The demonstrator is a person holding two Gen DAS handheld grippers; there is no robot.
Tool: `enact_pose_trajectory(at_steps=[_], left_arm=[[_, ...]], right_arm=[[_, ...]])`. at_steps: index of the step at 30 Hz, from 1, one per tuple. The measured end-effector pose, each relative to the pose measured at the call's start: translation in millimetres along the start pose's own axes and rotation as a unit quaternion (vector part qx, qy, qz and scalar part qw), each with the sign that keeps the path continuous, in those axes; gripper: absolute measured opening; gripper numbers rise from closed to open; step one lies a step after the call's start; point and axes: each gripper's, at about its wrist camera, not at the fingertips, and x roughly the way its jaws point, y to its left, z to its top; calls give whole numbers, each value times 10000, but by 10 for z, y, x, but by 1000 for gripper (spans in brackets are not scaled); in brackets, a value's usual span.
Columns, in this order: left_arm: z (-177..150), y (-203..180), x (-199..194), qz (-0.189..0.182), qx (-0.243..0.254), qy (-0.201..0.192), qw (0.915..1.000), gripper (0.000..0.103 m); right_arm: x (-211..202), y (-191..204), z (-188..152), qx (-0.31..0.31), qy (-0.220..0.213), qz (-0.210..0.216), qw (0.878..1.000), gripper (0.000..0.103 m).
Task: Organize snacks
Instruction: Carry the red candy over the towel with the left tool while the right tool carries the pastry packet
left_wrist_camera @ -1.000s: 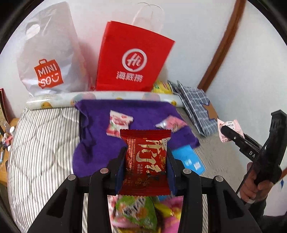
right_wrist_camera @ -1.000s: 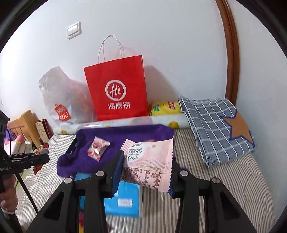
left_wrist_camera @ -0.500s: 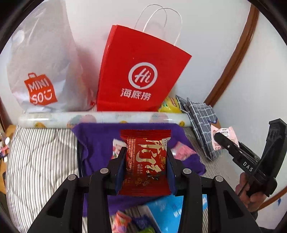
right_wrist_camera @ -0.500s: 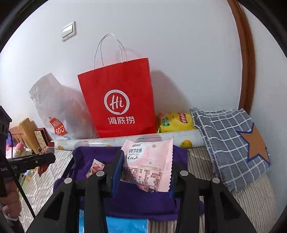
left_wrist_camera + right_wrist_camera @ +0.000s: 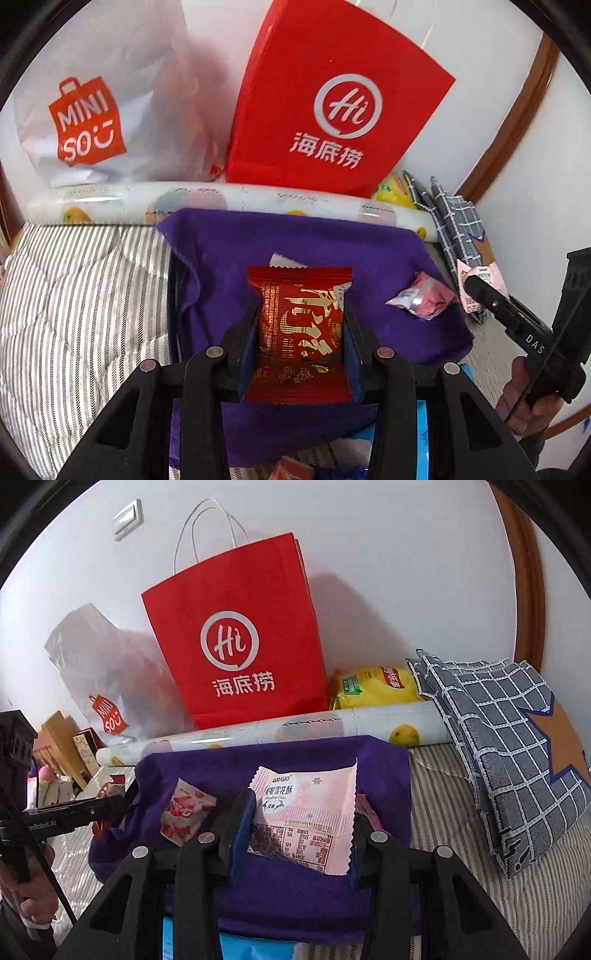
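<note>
White wall [image 5: 388, 572] w/ light switch [image 5: 127, 518], brown wood trim [image 5: 526, 590], striped mattress [image 5: 81, 295], wooden furniture [image 5: 61, 742] at left.

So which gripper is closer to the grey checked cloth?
Right. The right gripper is close beside the checked cloth; the left gripper is across the purple cloth.

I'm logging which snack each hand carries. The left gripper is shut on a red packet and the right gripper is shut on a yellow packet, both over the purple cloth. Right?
Not quite: the right wrist view shows the right gripper shut on a pink packet, not yellow. The left gripper is shut on the red packet, both over the purple cloth.
</note>
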Motion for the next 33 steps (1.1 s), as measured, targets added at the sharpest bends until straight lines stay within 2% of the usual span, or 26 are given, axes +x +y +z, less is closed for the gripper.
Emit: enact_pose_trajectory(at_steps=[14,33], left_arm=[[-43,73,89,-92,-189,166,9996,40],[-110,-37,214,-108,1,376,9992,40]], right_arm=[[74,47,-50,-57,168,194,9997,39],[220,33,-123,-92,742,351,9966,39]])
